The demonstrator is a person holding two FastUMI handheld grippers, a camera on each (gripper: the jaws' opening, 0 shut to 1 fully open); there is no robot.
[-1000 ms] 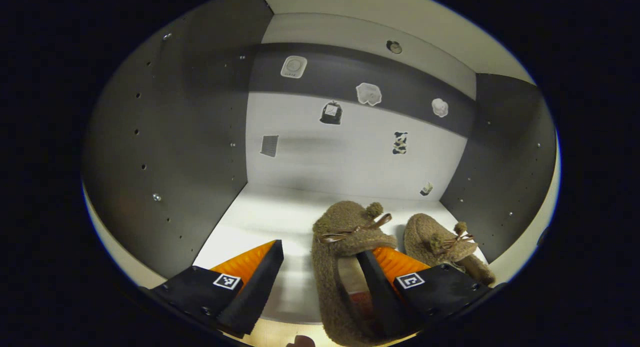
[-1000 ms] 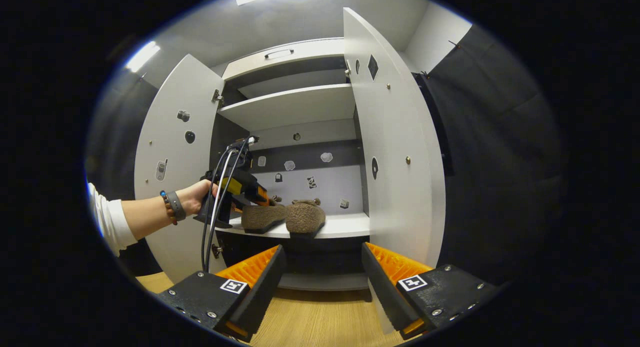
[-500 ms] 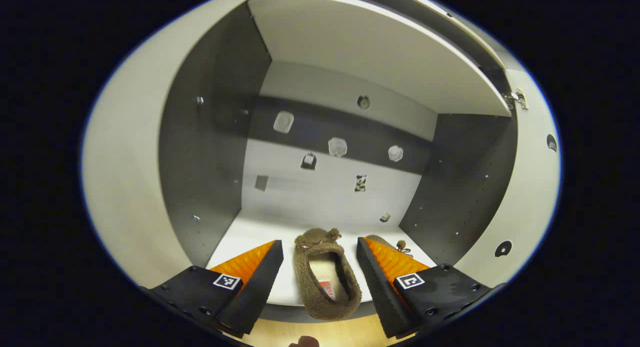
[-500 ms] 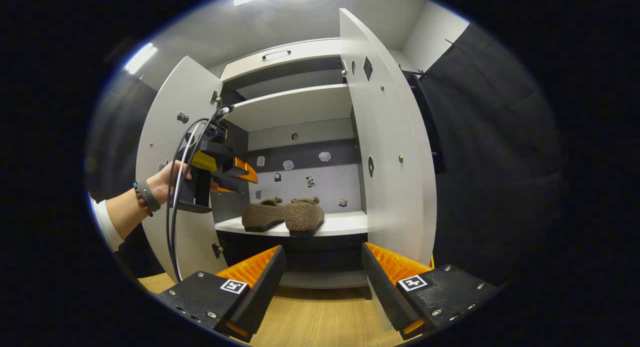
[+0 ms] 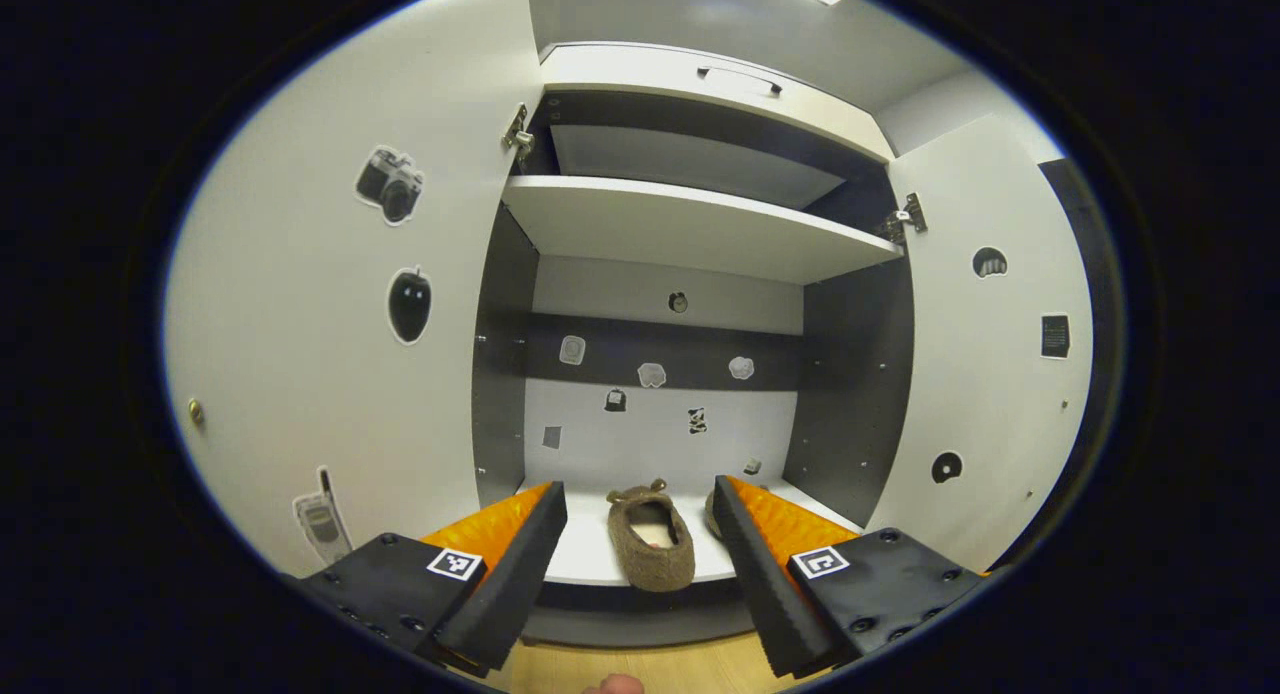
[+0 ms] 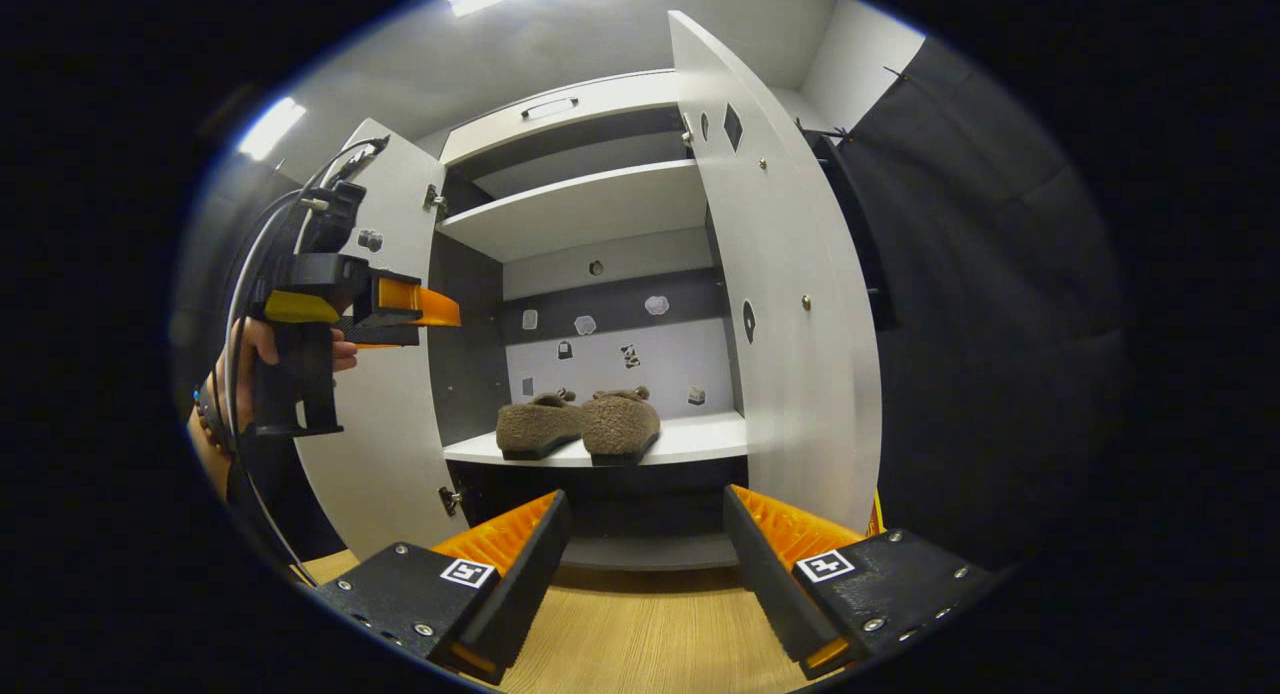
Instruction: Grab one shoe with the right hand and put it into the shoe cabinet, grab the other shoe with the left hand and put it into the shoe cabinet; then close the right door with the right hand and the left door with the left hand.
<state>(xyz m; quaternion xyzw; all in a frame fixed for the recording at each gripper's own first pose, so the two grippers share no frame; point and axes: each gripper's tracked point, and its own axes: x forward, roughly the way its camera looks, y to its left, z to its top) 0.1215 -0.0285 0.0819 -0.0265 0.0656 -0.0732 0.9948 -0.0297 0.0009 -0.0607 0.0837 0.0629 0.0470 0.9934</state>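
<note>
Shoes: both on the middle shelf point(image 6: 700, 439) of the shoe cabinet point(image 6: 590, 104), side by side & touching, toes pointing in. Left shoe point(image 6: 538, 426) and right shoe point(image 6: 622, 424) sit toward the shelf's left-centre, heels at the front edge, left heel poking just past it. Neither claw touches them.

Left gripper point(image 5: 640, 534): released, fingers spread wide, nothing between them, well back from the shelf. In the left gripper view the left shoe point(image 5: 651, 539) lies dead ahead in the gap between the fingers, insole showing; the right shoe point(image 5: 712, 514) is mostly hidden behind the right-hand finger.

Right gripper point(image 6: 645, 539): also spread, empty, low over the wood floor point(image 6: 640, 644), facing the cabinet front.

The right gripper view gives the side-on look: left gripper point(image 6: 400, 309) up high, held by a hand point(image 6: 250, 359), in front of the left door point(image 6: 385, 454), above shelf level, cables trailing. The left gripper view gives the cabinet interior head-on, w/ stickers on the back wall point(image 5: 660, 434).

Room: both doors swung wide, left door point(image 5: 330, 304) & right door point(image 6: 790, 304). Bare shelf to the right of the shoes, clear height up to the upper shelf point(image 5: 700, 224).
</note>
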